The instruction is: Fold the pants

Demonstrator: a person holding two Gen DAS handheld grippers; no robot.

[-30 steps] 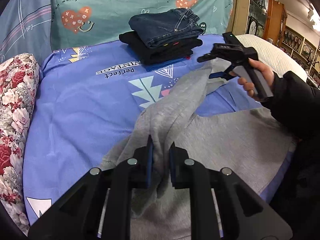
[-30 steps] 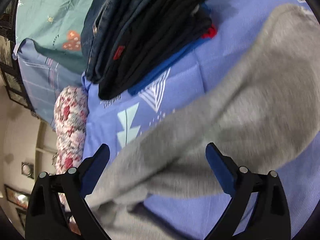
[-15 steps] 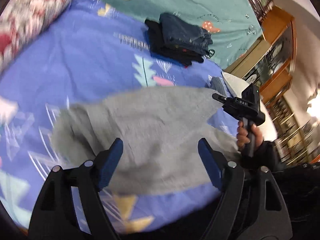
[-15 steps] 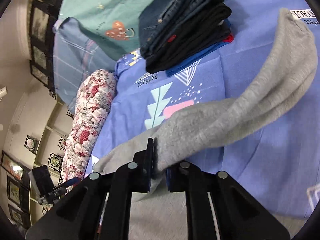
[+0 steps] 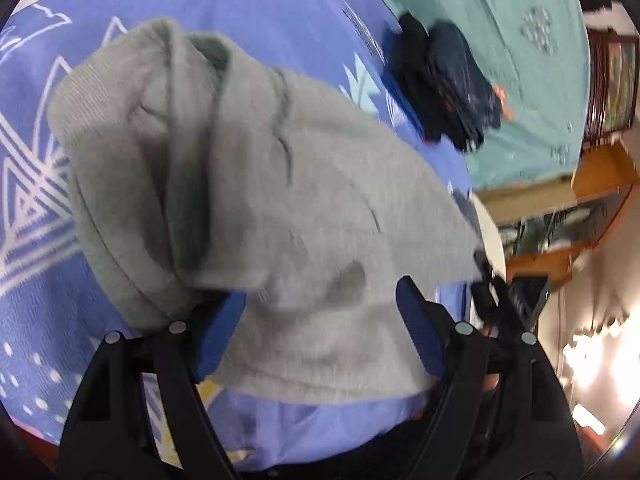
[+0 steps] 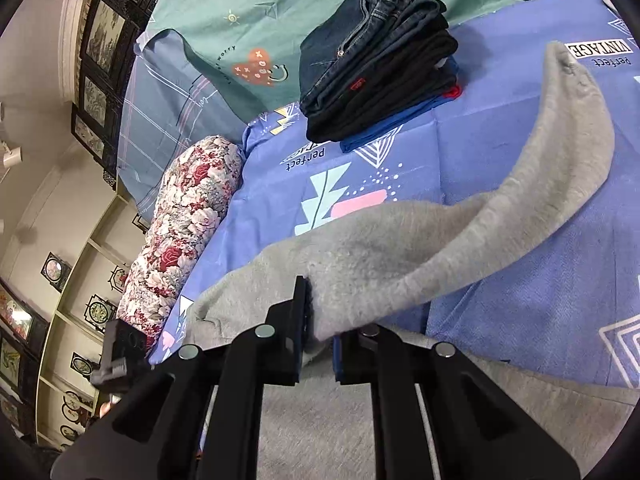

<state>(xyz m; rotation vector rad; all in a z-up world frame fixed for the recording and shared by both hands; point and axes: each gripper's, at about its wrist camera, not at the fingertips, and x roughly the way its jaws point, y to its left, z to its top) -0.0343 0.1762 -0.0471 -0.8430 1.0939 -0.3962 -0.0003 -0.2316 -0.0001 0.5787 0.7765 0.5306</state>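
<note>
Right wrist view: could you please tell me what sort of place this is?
Probably a bed in a home bedroom: a blue printed bedsheet with a floral bolster pillow along its edge, a stack of folded pants on it, and wall shelves of framed ornaments beside it.

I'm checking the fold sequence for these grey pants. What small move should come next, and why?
Probably close the left gripper on the grey pants: its jaws stand wide with the cloth lying loose between them, while the right gripper is already clamped on a leg. Both ends need holding before the fold can be carried over the blue sheet.
</note>
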